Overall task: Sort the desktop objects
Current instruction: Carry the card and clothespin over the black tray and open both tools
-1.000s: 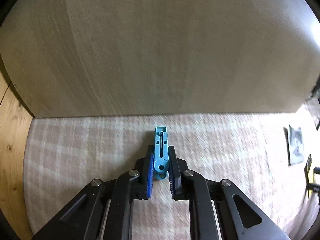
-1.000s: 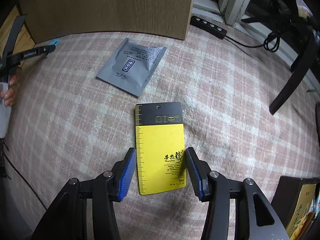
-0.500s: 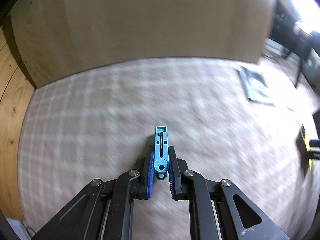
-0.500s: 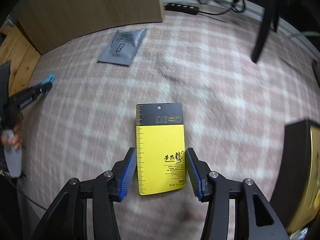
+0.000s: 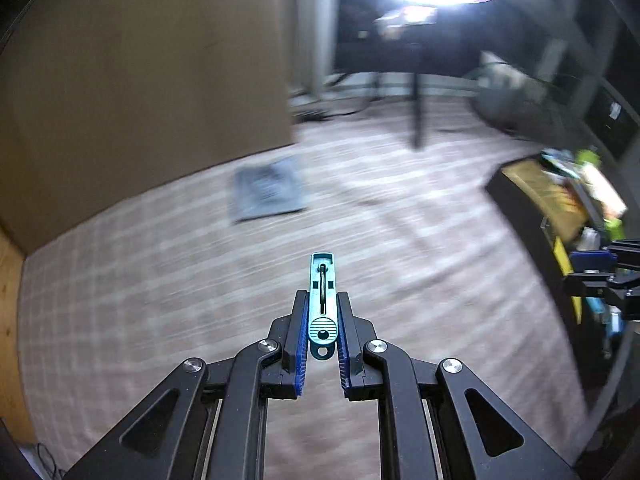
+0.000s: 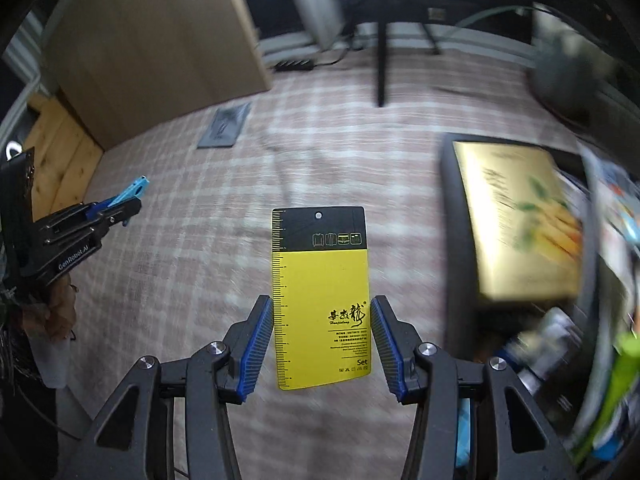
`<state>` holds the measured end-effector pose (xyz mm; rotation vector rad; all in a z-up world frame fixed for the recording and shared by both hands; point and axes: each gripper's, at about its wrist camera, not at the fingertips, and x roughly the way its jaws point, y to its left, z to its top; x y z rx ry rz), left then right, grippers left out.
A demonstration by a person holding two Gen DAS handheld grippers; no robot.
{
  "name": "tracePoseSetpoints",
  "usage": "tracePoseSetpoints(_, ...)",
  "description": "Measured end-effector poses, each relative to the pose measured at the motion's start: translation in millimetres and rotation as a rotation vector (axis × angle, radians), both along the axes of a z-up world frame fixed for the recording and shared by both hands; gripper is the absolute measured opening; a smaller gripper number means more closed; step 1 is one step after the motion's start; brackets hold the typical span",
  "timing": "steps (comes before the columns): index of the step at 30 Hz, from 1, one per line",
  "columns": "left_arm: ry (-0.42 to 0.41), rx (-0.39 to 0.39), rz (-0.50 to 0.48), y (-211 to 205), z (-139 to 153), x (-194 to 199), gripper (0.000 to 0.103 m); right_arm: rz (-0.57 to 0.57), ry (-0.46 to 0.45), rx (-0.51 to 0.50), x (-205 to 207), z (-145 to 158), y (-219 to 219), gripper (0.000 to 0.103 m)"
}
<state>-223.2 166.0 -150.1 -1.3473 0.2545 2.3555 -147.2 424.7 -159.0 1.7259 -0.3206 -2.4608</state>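
My left gripper (image 5: 322,314) is shut on a small blue utility knife (image 5: 322,300) and holds it above the checked tablecloth; it also shows at the left of the right wrist view (image 6: 120,204). My right gripper (image 6: 322,320) is shut on a yellow and black card (image 6: 320,296), holding it by its side edges above the cloth. In the left wrist view the right gripper (image 5: 592,276) shows at the right edge beside a black box (image 5: 520,208). A grey sachet (image 5: 266,190) lies flat on the cloth near the wooden panel, also seen in the right wrist view (image 6: 226,126).
A black box (image 6: 456,208) filled with a golden packet (image 6: 520,216) and other items stands at the right. A wooden panel (image 5: 140,72) rises at the back left. A black chair leg (image 6: 382,60) and a power strip (image 6: 294,65) stand beyond the cloth.
Both grippers have swung to the right with their loads. The black box has come into view at the right and the grey sachet has slid to the left.
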Motion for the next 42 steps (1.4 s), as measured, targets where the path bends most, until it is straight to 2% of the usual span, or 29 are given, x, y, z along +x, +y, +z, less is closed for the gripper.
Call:
tracePoseSetpoints(11, 0.038, 0.060, -0.289, 172, 38, 35, 0.013, -0.238, 0.048, -0.009, 92, 24, 108, 0.046)
tracePoseSetpoints(18, 0.045, 0.086, -0.417, 269, 52, 61, 0.013, -0.375, 0.018, 0.011, 141, 24, 190, 0.046)
tracePoseSetpoints(24, 0.042, 0.078, -0.447, 335, 52, 67, 0.013, -0.419, 0.005, 0.042, 161, 24, 238, 0.046)
tracePoseSetpoints(28, 0.032, 0.063, -0.451, 369, 47, 63, 0.013, -0.431, -0.025, 0.022, 166, 12, 260, 0.046)
tracePoseSetpoints(37, 0.030, 0.049, -0.472, 403, 43, 59, 0.013, -0.465, -0.069, -0.027, 167, -9, 303, 0.046)
tracePoseSetpoints(39, 0.016, 0.042, -0.476, 406, 41, 58, 0.019, -0.458, -0.078, -0.031, 167, -10, 304, 0.049)
tracePoseSetpoints(40, 0.007, 0.042, -0.475, 407, 40, 58, 0.034, -0.467, -0.071, -0.029, 168, -10, 305, 0.052)
tracePoseSetpoints(41, 0.006, 0.050, -0.474, 406, 41, 58, 0.044, -0.472, -0.067, -0.025, 169, -8, 305, 0.056)
tracePoseSetpoints(42, 0.012, 0.056, -0.471, 406, 42, 57, 0.044, -0.478, -0.063, -0.024, 169, -7, 306, 0.056)
